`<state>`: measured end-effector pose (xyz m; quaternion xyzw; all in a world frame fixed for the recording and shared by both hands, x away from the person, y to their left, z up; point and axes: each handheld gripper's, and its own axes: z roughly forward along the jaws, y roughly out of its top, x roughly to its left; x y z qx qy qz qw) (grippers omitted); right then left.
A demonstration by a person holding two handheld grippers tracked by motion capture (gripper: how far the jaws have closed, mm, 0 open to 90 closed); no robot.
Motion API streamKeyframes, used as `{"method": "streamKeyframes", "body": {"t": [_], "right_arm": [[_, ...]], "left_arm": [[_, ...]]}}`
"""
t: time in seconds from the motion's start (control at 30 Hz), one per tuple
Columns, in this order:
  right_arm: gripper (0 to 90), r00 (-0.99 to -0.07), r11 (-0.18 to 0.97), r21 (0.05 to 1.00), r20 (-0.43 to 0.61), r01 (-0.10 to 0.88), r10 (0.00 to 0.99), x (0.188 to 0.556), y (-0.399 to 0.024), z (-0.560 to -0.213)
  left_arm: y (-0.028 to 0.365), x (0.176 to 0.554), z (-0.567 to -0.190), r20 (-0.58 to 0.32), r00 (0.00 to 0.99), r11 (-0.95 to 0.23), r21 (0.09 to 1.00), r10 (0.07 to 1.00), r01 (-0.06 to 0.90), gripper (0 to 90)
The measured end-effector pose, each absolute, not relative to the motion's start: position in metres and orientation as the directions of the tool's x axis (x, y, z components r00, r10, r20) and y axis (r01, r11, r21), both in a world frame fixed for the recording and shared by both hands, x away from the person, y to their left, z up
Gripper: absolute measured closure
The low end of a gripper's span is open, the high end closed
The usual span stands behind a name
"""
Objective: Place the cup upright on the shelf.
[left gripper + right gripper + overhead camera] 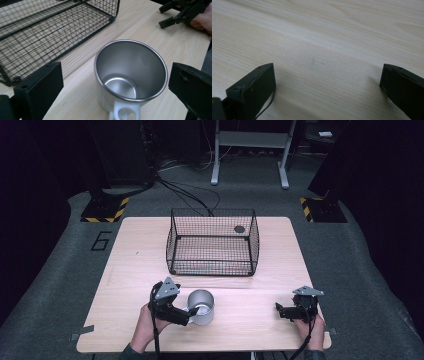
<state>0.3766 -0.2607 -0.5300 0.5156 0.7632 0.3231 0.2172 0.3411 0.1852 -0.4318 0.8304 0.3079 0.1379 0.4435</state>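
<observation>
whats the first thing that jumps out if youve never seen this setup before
The shiny metal mug stands upright and empty near the table's front edge, with the left gripper open around it, jaws either side, handle toward the camera. Behind it, a black wire basket sits mid-table. The right gripper hovers open over bare wood at the right.

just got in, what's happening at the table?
A person holds a tool in each hand at a wooden table. The left tool is open, its jaws on either side of a metal mug that stands upright and empty, handle toward the tool; it is not gripped. The right tool is open over bare wood, off to the side. An empty wire basket sits behind the mug.
</observation>
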Motion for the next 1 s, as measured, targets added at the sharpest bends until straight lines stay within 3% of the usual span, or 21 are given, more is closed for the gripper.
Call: {"method": "streamKeyframes", "body": {"t": [0.8,1.0], "right_arm": [[0.0,-0.373,0.259,0.717,0.002,0.647,0.928,0.377,-0.261,-0.530],[0.0,-0.373,0.259,0.717,0.001,0.647,0.928,0.377,-0.261,-0.530]], "left_arm": [[0.148,0.347,-0.454,-0.007,0.792,-0.506,0.766,0.610,0.396,0.3],[0.145,0.347,-0.456,0.018,0.786,-0.510,0.770,0.618,0.383,5.2]]}}
